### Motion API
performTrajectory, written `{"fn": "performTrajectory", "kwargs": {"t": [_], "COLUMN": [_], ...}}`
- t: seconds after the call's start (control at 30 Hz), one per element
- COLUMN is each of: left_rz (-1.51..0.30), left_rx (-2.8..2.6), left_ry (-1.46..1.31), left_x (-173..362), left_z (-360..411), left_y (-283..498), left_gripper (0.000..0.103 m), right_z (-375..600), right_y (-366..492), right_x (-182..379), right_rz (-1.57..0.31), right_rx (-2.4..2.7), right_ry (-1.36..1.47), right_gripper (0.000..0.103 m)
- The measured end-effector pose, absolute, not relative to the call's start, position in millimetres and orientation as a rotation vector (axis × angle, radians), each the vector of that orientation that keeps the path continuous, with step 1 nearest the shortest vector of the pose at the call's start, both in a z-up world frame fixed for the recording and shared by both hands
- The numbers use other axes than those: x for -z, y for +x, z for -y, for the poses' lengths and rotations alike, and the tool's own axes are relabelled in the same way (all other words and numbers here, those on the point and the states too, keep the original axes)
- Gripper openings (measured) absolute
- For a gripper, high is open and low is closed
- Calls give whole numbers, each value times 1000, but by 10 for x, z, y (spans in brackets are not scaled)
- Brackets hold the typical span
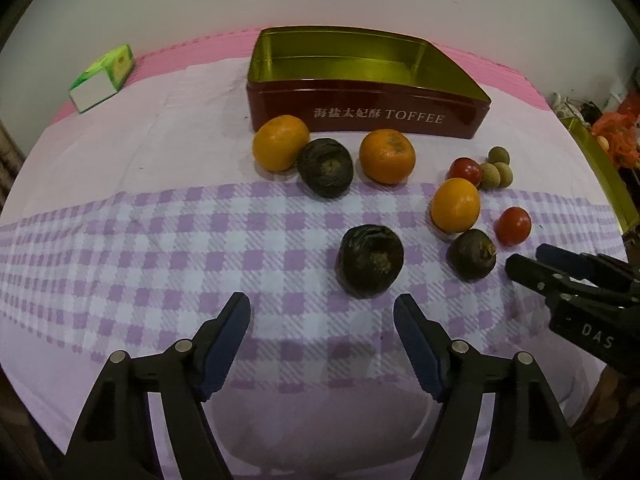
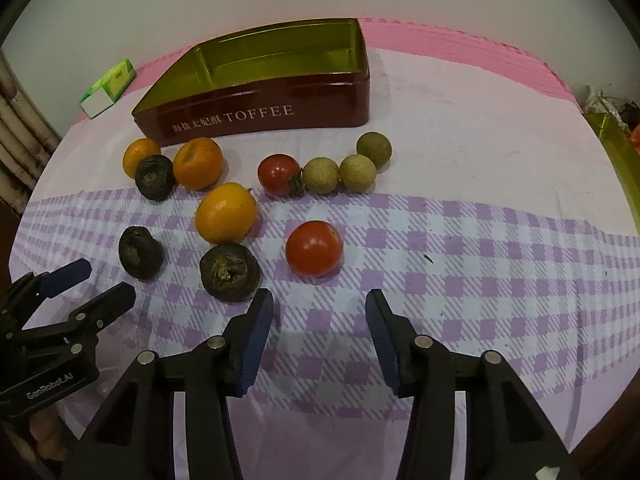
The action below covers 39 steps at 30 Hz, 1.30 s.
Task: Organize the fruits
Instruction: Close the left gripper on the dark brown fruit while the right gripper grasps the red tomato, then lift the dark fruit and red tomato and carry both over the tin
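Task at outset: the toffee tin (image 1: 360, 108) stands empty, all fruit lies on the tabletop (image 1: 160, 140), left claw (image 1: 322, 312) and right claw (image 2: 320, 304) part-open, holding nothing.

Both grippers angled downward, jaws apart

The left gripper (image 1: 322, 312) and right gripper (image 2: 320, 308) are held side by side; nothing is gripped between either pair of jaws.

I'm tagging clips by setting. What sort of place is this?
Probably a home, at a table. A lilac checked cloth over a pink mat covers it, a reused dark red toffee tin serves as a fruit bin, and a small green carton lies by the plain wall.
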<state>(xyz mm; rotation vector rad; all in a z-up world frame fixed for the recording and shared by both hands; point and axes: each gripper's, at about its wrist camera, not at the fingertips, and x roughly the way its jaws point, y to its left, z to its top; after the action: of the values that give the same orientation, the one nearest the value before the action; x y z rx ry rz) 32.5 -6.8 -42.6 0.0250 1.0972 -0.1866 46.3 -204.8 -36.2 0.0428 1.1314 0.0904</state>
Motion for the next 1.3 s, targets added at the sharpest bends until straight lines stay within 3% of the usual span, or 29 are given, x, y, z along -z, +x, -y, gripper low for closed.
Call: {"fn": "performTrajectory", "kwargs": {"t": [0.33, 0.6, 0.73, 1.1, 1.3], "left_rz": [-1119, -1127, -1120, -1103, -1108], "left_rx": [224, 229, 224, 237, 252], "left_ry": [25, 53, 70, 83, 56], "left_x": [498, 515, 519, 493, 478], "left_z": [161, 295, 315, 343, 303], "left_y": [570, 674, 700, 707, 687], "left_gripper": [74, 71, 65, 39, 38], "right_z": [2005, 1905, 1870, 1866, 1876], "right_y": [671, 833, 890, 912, 919], "right_x": [405, 407, 415, 420, 421], "right_rz": [-1132, -1128, -1125, -1125, -1125], "right_rx": [-89, -93, -92, -95, -94], "right_ry": [12, -47, -61, -61, -62], "right_gripper": [45, 38, 30, 29, 29]}}
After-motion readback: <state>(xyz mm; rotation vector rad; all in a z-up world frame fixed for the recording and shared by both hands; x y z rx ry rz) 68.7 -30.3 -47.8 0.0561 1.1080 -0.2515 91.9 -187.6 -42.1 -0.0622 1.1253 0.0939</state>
